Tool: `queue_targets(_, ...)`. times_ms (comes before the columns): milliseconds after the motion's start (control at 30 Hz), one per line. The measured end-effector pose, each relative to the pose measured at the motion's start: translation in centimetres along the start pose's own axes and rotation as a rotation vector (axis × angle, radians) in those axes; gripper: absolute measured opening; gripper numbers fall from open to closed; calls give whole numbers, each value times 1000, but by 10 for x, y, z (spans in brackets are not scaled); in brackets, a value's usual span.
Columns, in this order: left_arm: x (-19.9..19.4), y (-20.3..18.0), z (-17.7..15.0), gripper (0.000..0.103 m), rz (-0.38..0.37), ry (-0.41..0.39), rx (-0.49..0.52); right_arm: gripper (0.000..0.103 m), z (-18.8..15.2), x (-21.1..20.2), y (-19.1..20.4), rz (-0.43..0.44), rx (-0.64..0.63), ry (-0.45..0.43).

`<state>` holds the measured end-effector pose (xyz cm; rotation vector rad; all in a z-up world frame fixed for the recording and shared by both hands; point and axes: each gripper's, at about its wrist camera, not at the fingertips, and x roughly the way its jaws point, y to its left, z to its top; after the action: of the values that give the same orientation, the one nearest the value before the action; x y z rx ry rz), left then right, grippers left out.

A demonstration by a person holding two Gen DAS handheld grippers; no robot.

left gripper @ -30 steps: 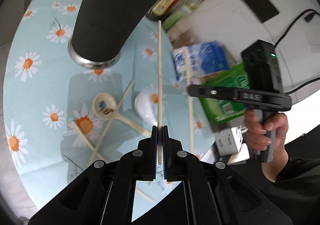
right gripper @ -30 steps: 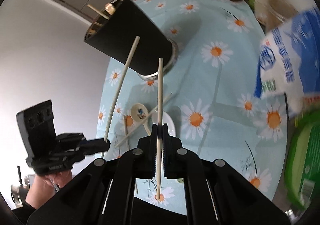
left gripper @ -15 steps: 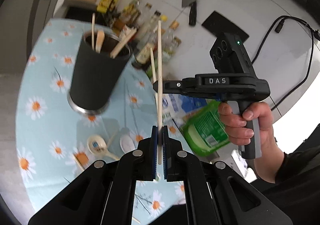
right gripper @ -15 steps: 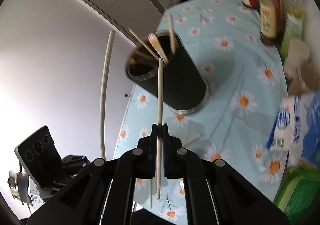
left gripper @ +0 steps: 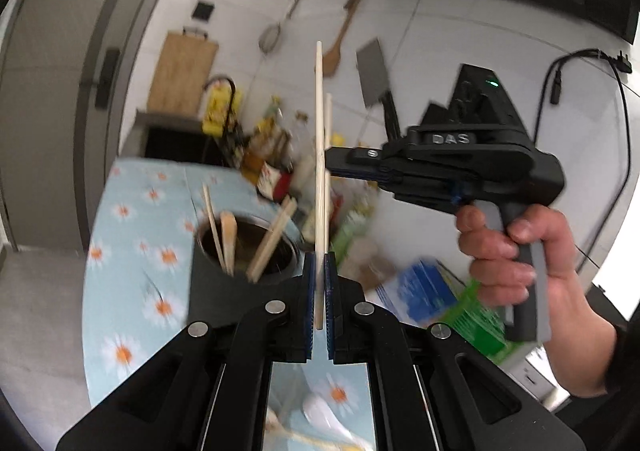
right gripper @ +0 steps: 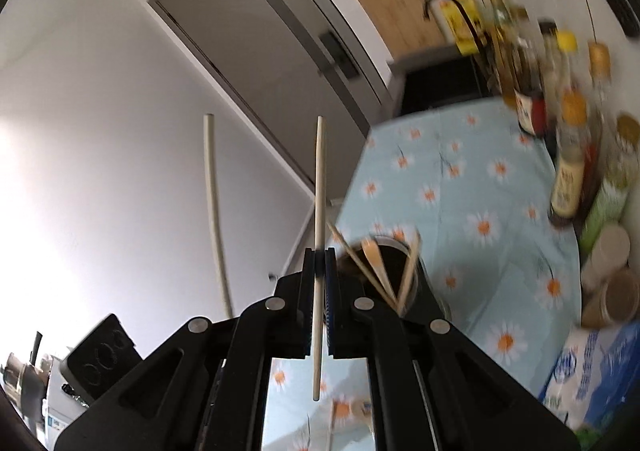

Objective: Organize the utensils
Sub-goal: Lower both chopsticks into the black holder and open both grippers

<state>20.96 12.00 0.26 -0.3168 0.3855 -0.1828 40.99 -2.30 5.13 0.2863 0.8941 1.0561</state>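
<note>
My left gripper (left gripper: 319, 263) is shut on a pale wooden chopstick (left gripper: 319, 155) that points straight up. My right gripper (right gripper: 319, 259) is shut on a second chopstick (right gripper: 319, 187), also upright. In the left wrist view the right gripper (left gripper: 336, 165) sits just right of my chopstick with its own chopstick (left gripper: 328, 119) beside mine. The black utensil cup (left gripper: 224, 283) stands on the daisy tablecloth (left gripper: 132, 251) below left, holding several wooden utensils (left gripper: 228, 239). It also shows in the right wrist view (right gripper: 416, 287), just right of the right gripper. The left-held chopstick (right gripper: 214, 211) shows at left there.
Sauce bottles (right gripper: 568, 171) and jars (right gripper: 610, 251) line the table's far edge. A blue-white packet (left gripper: 416, 287) and a green packet (left gripper: 472, 315) lie at right. A white spoon (left gripper: 324, 415) lies on the cloth below. A cleaver (left gripper: 374, 75) hangs on the wall.
Both grippers have risen and tilted upward with their chopsticks. The cup now sits low in both views with its open top showing. The two chopsticks have come close together.
</note>
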Motion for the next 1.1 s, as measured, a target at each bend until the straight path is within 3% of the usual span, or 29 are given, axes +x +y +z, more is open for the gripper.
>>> queue_targets(200,17,5,18,3,82,-136,23,6,19,-7,11,-34,-39,-150)
queue_targets(433,48,19,20,3,106,-181,32,6,23,-5,9,-128,-74,-279)
queue_targets(833,79,35,-5,3,160,-203,94,6,17,31,-16,-153,-96,-274)
queue_targets(1100,85,31,-23,3,171,-164,157,6,4,46,-15,-170,-151,-244)
